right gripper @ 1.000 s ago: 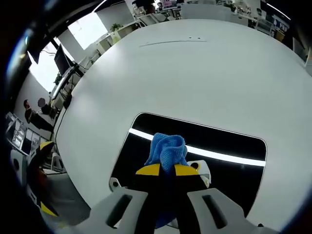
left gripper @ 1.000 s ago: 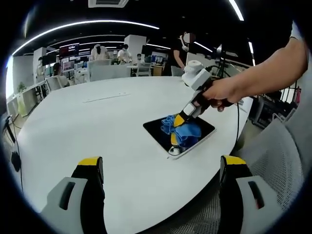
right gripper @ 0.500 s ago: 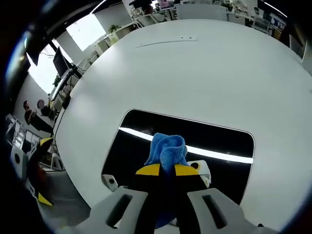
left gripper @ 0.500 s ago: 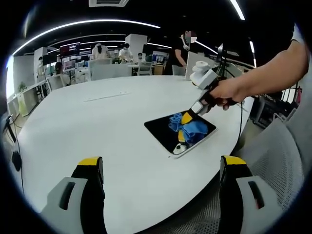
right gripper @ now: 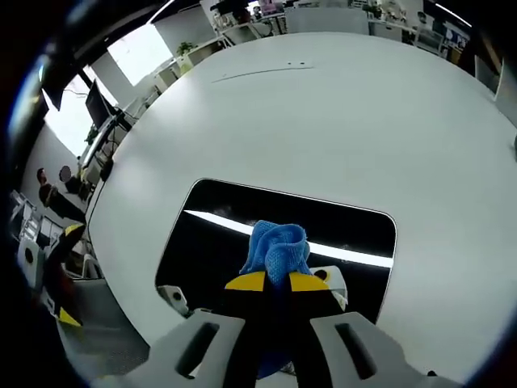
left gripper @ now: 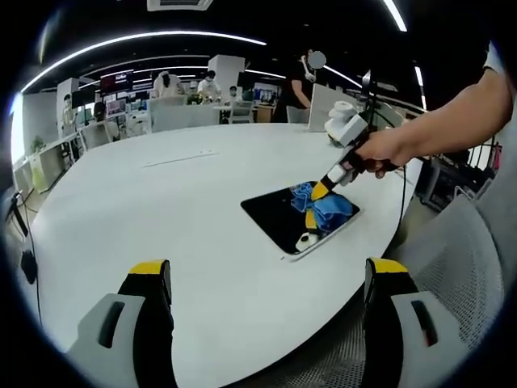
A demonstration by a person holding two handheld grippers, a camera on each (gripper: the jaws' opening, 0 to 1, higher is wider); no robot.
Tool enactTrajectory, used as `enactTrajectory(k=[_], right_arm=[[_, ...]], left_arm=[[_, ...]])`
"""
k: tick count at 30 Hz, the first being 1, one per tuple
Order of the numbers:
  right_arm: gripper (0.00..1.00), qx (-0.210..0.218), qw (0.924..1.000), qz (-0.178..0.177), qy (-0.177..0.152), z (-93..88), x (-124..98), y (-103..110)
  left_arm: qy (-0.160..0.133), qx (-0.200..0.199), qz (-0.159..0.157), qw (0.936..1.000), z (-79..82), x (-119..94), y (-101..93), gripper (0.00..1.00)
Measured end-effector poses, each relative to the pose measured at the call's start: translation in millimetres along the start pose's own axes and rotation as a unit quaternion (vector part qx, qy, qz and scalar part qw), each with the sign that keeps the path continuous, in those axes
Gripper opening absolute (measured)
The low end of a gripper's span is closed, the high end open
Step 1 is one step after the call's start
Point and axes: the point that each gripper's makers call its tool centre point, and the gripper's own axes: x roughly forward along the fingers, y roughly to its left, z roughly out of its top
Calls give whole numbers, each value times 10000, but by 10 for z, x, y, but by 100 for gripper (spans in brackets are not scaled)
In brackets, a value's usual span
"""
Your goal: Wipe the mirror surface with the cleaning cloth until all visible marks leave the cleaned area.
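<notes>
A dark rectangular mirror [left gripper: 284, 218] [right gripper: 250, 238] with a white frame lies flat on the round white table [left gripper: 161, 210]. My right gripper [left gripper: 317, 197] [right gripper: 277, 281] is shut on a bunched blue cleaning cloth [left gripper: 321, 204] [right gripper: 278, 249] and presses it onto the mirror's right part, held by a person's hand [left gripper: 380, 151]. A bright light strip is reflected across the glass. My left gripper [left gripper: 266, 279] hangs open over the table's near edge, well short of the mirror, with nothing between its yellow-tipped fingers.
A small round white tab [right gripper: 172, 296] sticks out at the mirror's near corner. A grey mesh chair [left gripper: 452, 267] stands at the table's right edge. Desks, monitors and several people fill the office behind the table.
My right gripper has slid the cloth across the mirror toward its far right side. The left gripper has held still.
</notes>
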Motion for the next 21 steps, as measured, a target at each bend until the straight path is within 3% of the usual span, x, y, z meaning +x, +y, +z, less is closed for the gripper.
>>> enactTrajectory(k=[21], right_arm=[[3,158,9995,-271,15,-85,-193,-430]], left_arm=[[85,22,21,10000,-21,-3,3,99]])
